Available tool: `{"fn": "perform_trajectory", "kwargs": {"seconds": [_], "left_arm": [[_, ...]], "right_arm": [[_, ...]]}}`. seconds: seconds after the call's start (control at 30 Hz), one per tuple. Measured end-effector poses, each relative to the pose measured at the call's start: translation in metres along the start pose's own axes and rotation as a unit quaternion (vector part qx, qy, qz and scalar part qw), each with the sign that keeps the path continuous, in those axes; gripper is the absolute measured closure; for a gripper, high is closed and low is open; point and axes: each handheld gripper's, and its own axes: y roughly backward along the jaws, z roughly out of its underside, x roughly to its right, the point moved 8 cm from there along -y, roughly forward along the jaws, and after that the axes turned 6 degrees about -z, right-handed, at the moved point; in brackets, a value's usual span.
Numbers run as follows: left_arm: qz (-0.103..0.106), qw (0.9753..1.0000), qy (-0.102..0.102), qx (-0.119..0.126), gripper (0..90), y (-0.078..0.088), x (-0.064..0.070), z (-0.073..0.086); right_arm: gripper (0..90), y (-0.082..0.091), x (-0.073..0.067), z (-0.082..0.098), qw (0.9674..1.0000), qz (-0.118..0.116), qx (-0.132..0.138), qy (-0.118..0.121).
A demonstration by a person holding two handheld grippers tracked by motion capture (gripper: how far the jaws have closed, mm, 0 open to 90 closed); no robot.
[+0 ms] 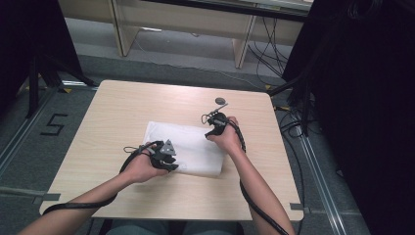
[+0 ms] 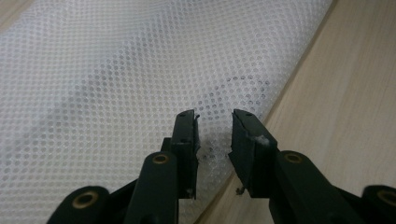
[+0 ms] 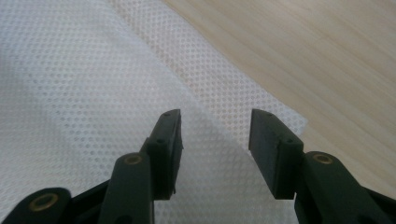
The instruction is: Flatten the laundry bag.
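A white mesh cloth point(image 1: 191, 147) lies folded flat in the middle of the wooden table point(image 1: 122, 112). My left gripper point(image 1: 172, 164) sits at the cloth's near edge. In the left gripper view, my left gripper point(image 2: 215, 125) stands open just above the mesh point(image 2: 140, 70) beside its border with the wood point(image 2: 345, 93), gripping nothing. My right gripper point(image 1: 210, 130) is at the cloth's far right edge. The right gripper view has my right gripper point(image 3: 215, 122) open over a layered corner of the cloth point(image 3: 70, 93), with bare table point(image 3: 303, 46) beyond.
A small dark round object point(image 1: 221, 101) lies on the table behind the right gripper. Pale furniture legs point(image 1: 242, 46) and cables stand past the far edge. A black curtain point(image 1: 362, 98) hangs to the right, and a dark stand point(image 1: 34, 73) is at the left.
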Motion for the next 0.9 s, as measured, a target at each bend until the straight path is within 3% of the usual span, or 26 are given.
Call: {"fn": "perform_trajectory", "kwargs": {"seconds": [0.03,0.17,0.2,0.33,0.6,0.63,0.7,0.73,0.77,0.8,0.87,0.9], "left_arm": [[0.0,1.0,0.0,0.0,70.1,0.0,0.0,0.0],[0.003,0.9999,-0.005,-0.01,69.9,-0.004,0.001,0.001],[0.003,0.9999,-0.005,-0.01,69.9,-0.004,0.001,0.001],[0.0,0.9999,-0.011,-0.012,70.1,-0.007,0.001,0.001],[-0.001,0.9997,-0.016,-0.017,70.9,-0.008,0.002,0.001],[-0.004,1.0,-0.002,-0.006,71.2,-0.01,0.003,-0.001],[-0.005,0.9999,-0.009,-0.005,71.7,-0.01,0.003,-0.001],[-0.003,0.9999,-0.012,-0.009,72.3,-0.01,0.002,-0.001],[0.0,0.9996,-0.022,-0.016,72.4,-0.009,0.001,0.0],[0.002,0.9997,-0.014,-0.018,72.4,-0.009,0.002,0.001],[0.001,0.9997,-0.02,-0.017,72.5,-0.008,0.001,0.001],[0.0,0.9998,-0.016,-0.015,72.6,-0.009,0.001,0.001]], "right_arm": [[54.7,-0.003,0.0,0.002,0.9999,-0.002,-0.009,-0.012],[53.3,-0.01,0.008,0.004,0.9999,0.004,-0.01,-0.007],[52.7,-0.011,0.008,0.005,0.9996,0.004,-0.014,-0.023],[53.0,-0.019,0.013,0.009,0.9996,-0.005,-0.02,-0.021],[86.8,-0.019,-0.001,0.008,0.9993,-0.018,-0.028,0.014],[87.9,-0.019,-0.003,0.008,0.9993,-0.016,-0.029,0.014],[89.1,-0.017,-0.006,0.008,0.9991,-0.019,-0.037,0.011],[89.3,-0.017,-0.004,0.007,0.9991,-0.013,-0.031,0.025],[89.4,-0.015,-0.005,0.007,0.9991,-0.012,-0.032,0.023],[89.5,-0.014,-0.006,0.007,0.9991,-0.017,-0.034,0.021],[89.7,-0.01,-0.009,0.006,0.9991,-0.023,-0.033,0.012],[89.7,-0.008,-0.007,0.003,0.9992,-0.014,-0.025,0.027]]}}
